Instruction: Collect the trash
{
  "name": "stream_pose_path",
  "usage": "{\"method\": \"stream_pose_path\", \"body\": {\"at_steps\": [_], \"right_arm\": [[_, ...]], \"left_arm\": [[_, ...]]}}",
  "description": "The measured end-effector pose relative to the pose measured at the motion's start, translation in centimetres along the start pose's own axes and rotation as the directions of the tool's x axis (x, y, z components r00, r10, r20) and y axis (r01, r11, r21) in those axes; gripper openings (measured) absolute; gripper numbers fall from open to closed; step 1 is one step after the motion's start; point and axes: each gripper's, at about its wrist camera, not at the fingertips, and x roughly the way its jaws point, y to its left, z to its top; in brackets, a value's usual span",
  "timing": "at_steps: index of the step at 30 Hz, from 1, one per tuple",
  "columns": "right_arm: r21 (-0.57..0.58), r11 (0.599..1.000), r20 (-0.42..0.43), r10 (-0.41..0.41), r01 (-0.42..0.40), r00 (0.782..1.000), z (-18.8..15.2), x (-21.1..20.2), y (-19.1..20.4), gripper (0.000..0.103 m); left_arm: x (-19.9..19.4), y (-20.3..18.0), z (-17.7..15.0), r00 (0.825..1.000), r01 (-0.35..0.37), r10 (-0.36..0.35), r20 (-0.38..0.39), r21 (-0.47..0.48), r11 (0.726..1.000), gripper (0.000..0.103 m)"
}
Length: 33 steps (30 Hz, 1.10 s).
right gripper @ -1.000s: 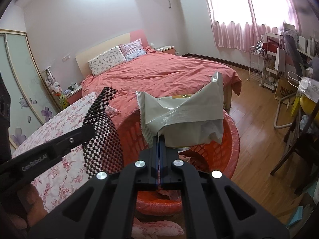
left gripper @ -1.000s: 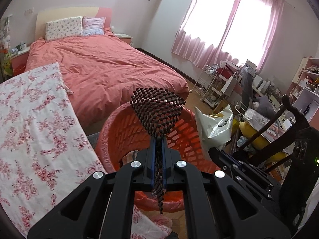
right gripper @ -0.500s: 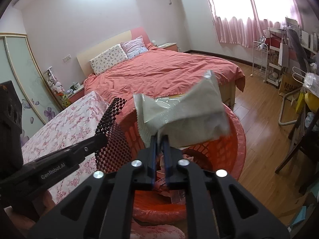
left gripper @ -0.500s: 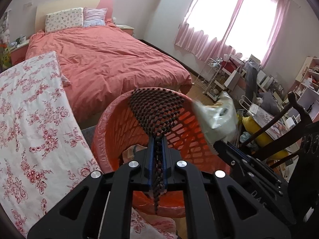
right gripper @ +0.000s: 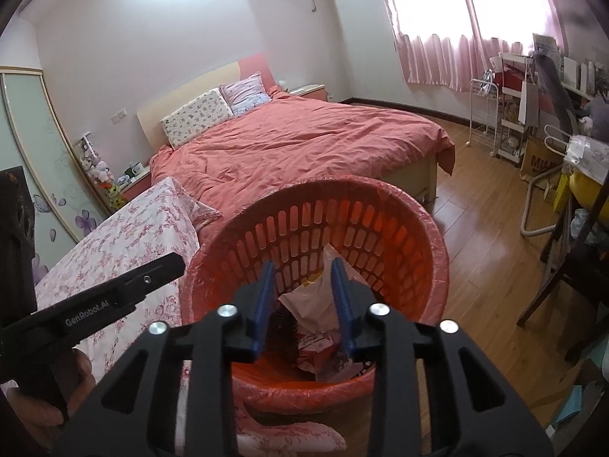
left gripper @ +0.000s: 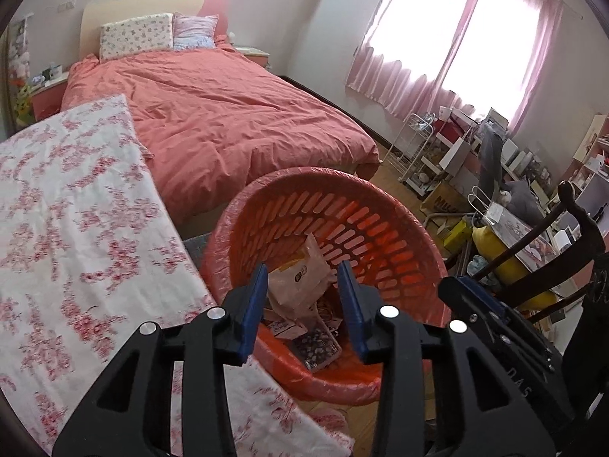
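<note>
Bedroom with a wood floor [right gripper: 472, 205]: a bed [left gripper: 228, 114] under a salmon cover fills the far side, pink curtains [left gripper: 449, 45] hang at the bright window, and a floral cloth [left gripper: 68, 228] covers the surface at the near left. Against that surface's right edge stands an orange basket [left gripper: 380, 228] with slotted walls and a thin liner folded over its rim, so it sits within easy reach of both hands for dropping trash in.

Both grippers hover just above the basket's near rim, pointing down into it, which fits a release over the opening. The left gripper [left gripper: 302, 301] has just been opening; its jaws now stand partly apart with nothing between the pads. The right gripper [right gripper: 302, 301] has likewise just been opening and holds nothing; its blue pads [right gripper: 266, 297] are clear of everything.

The trash lies at the bottom of the basket. A pale wrapper [left gripper: 300, 278] rests crumpled against the far wall, tilted up on one edge. A checkered dark mat piece [left gripper: 318, 346] lies nearer the basket's front wall, among other scraps of paper. In the right view the same wrapper [right gripper: 323, 297] shows between the fingers, but it is down inside the basket, not in the grip.

Judging by this, both pieces are delivered and the hands are free to fetch more.
</note>
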Motion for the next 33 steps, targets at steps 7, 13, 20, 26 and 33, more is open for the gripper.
{"method": "stream_pose_path", "body": {"at_steps": [7,13,20,26,33], "right_arm": [[-0.031,0.999,0.062,0.018,-0.016,0.998,-0.5,-4.1,1.7,0.069],[-0.056,0.997,0.125,0.056,-0.049,0.991,-2.6,-8.7,4.4,0.097],[-0.097,0.995,0.154,0.034,-0.019,0.987,-5.8,-12.6,7.3,0.098],[-0.101,0.992,0.176,-0.055,0.073,0.983,-8.6,-15.0,8.9,0.099],[-0.143,0.978,0.207,-0.123,0.154,0.971,-10.4,-16.8,10.5,0.099]], "left_arm": [[-5.3,1.3,-1.3,0.992,-0.090,0.087,0.092,0.037,0.995,0.049],[-11.1,3.3,-4.3,0.964,-0.205,0.197,0.177,0.025,0.978,0.071],[-16.0,5.5,-8.4,0.913,-0.336,0.337,0.232,-0.044,0.941,0.090],[-18.6,6.2,-11.7,0.872,-0.415,0.425,0.243,-0.095,0.905,0.095],[-21.0,6.1,-14.6,0.818,-0.483,0.501,0.282,-0.136,0.865,0.100]]}}
